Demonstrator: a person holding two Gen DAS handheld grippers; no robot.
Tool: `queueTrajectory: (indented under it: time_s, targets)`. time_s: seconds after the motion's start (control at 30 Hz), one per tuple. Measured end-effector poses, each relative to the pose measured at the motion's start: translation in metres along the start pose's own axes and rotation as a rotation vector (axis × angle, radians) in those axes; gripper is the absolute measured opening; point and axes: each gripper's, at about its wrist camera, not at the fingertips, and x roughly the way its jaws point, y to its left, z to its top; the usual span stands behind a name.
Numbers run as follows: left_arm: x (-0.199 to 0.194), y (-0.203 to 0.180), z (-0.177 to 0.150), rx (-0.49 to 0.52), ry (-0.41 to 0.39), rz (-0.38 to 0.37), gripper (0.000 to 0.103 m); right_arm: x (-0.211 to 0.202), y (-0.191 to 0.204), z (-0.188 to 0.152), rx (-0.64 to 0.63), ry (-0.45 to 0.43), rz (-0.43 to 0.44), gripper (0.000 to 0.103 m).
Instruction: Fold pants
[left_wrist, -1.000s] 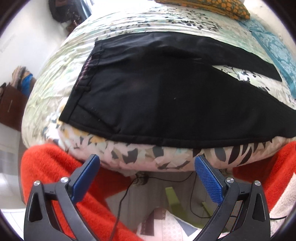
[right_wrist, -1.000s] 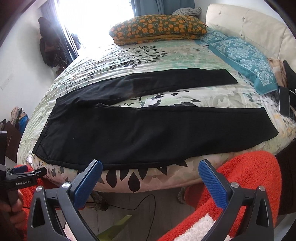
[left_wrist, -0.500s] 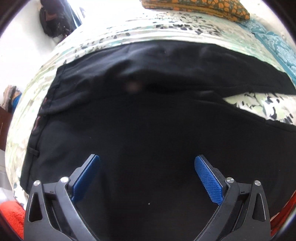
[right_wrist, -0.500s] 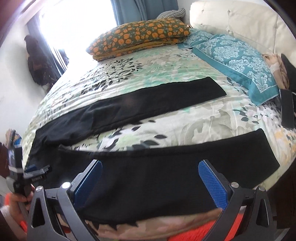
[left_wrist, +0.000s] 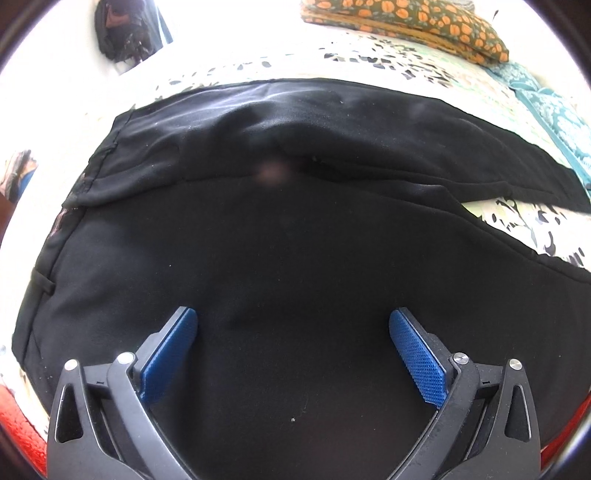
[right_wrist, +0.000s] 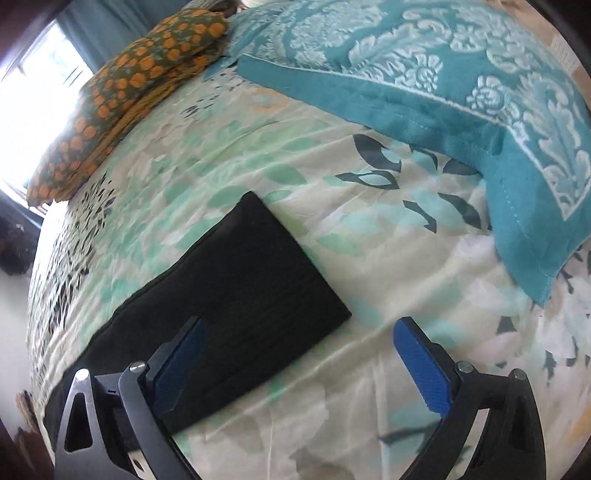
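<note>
1. Two legs of the black pants (left_wrist: 295, 258) lie spread flat on the floral bedspread (left_wrist: 517, 218) in the left wrist view; the left gripper (left_wrist: 293, 347) hovers over the seat, blue pads wide apart, nothing between them.
2. Right wrist view: the right gripper (right_wrist: 297, 363) nears the far leg's hem (right_wrist: 295, 266), jaws closing with only the hem's corner between them, not yet pinched. Judged step: reaching to grasp; next, pinch the hem and carry it over the other leg.
</note>
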Motion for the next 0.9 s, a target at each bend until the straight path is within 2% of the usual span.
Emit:
queueTrajectory:
  time_s: [0.07, 0.13, 0.17, 0.2, 0.27, 0.43, 0.53, 0.6, 0.67, 0.7, 0.77, 0.9]
  targets:
    - [0.0, 0.001, 0.003, 0.01, 0.04, -0.015, 0.103, 0.013, -0.002, 0.006, 0.036, 0.002, 0.048, 0.089]
    - [-0.003, 0.005, 0.011, 0.017, 0.081, -0.05, 0.102, 0.018, 0.007, 0.008, -0.01, -0.008, 0.046, 0.069]
    - [-0.006, 0.008, 0.018, 0.011, 0.082, -0.077, 0.102, 0.019, 0.013, 0.008, -0.057, -0.004, 0.0, 0.041]
    - [-0.011, 0.012, 0.027, 0.003, 0.07, -0.114, 0.102, 0.018, 0.018, 0.008, -0.098, -0.003, -0.038, 0.023]
    - [-0.023, 0.016, 0.048, 0.009, 0.025, -0.155, 0.102, 0.012, 0.024, 0.009, -0.146, -0.006, -0.002, 0.02]
    - [-0.019, 0.007, 0.121, 0.084, -0.023, -0.175, 0.102, -0.02, 0.055, 0.007, -0.364, -0.121, -0.058, 0.019]
    - [0.017, -0.002, 0.16, 0.124, 0.043, -0.191, 0.102, -0.037, 0.067, 0.012, -0.417, -0.18, -0.063, 0.019]
    - [0.054, -0.016, 0.182, 0.166, 0.166, -0.196, 0.102, -0.038, 0.073, 0.014, -0.449, -0.185, -0.085, 0.019]
    - [0.083, -0.027, 0.188, 0.22, 0.238, -0.132, 0.101, -0.036, 0.075, 0.014, -0.469, -0.178, -0.104, 0.019]
    - [0.09, -0.033, 0.191, 0.245, 0.241, -0.097, 0.102, -0.034, 0.076, 0.014, -0.475, -0.176, -0.113, 0.019]
    - [0.097, -0.042, 0.199, 0.251, 0.217, -0.073, 0.103, -0.028, 0.075, 0.013, -0.485, -0.172, -0.132, 0.019]
    - [0.108, -0.045, 0.223, 0.171, 0.199, -0.053, 0.103, -0.016, 0.072, 0.015, -0.484, -0.172, -0.165, 0.019]
